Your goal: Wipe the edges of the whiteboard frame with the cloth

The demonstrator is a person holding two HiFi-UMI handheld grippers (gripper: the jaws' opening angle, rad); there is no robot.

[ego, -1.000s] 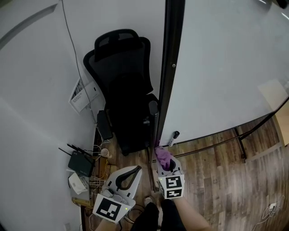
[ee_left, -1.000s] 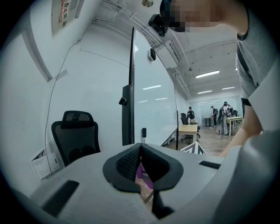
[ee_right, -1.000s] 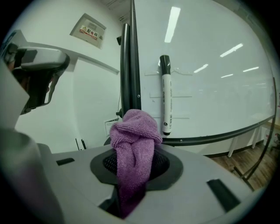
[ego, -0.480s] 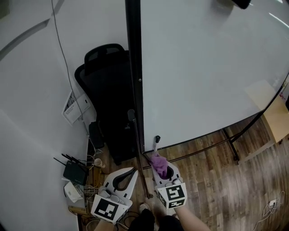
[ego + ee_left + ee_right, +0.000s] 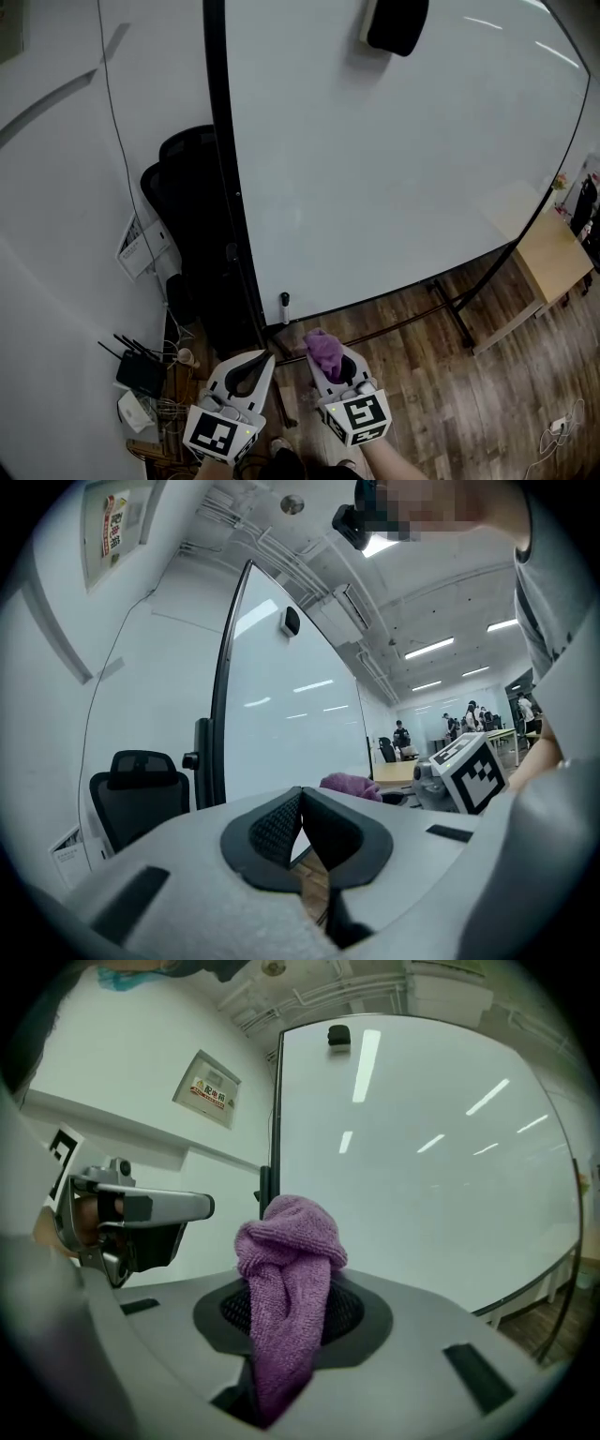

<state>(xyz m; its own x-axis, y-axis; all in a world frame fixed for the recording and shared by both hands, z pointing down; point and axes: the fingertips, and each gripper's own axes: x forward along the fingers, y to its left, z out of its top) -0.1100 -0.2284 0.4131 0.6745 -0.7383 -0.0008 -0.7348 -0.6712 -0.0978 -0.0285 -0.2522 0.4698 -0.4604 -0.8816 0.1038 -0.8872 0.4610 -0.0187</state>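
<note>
- Down by my feet, nearest the camera: the right claw (image 5: 330, 364) is clamped on the purple cloth (image 5: 324, 345). The cloth pokes up out of the tips in a bunched wad, and the grip looks solid in the right gripper view.
- Left claw (image 5: 260, 362) is just beside it, tips pinched together with nothing in them.
- The cloth sits low, near the bottom-left corner of the whiteboard frame (image 5: 223, 187), but isn't touching it.
- A marker (image 5: 285, 307) stands at that corner, so I reckon it's in the way of any bottom-edge pass.
- An office chair (image 5: 187, 206) is parked beside the left edge, partly behind it.
- Progress call: there's no wiping contact right now, and I can't tell from the black frame which stretches are clean. I'd count the left, bottom and right edges as all left to do.
- Farthest out, an eraser (image 5: 397, 23) hangs near the top of the whiteboard (image 5: 403, 159).
</note>
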